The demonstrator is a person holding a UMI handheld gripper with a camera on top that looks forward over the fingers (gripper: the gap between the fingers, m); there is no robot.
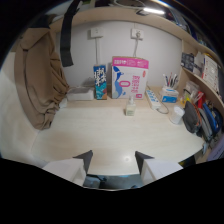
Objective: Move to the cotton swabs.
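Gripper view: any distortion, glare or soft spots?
Gripper view: heavy fisheye, the desk edge and shelves bow and black fills the rim; a bright lamp streak blows out up top; a faint sheen ahead of the open gripper; box print soft.

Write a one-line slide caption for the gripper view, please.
Open, empty gripper above a wooden desk, facing a pink box against the wall.

My fingers (114,157) stand apart over the near edge of the desk (100,135), with bare wood ahead to mid-desk. A small bottle (130,106) stands in the way before the back edge's cartons (129,77); brown cloth (42,85) blocks the left, clutter (192,112) the right.
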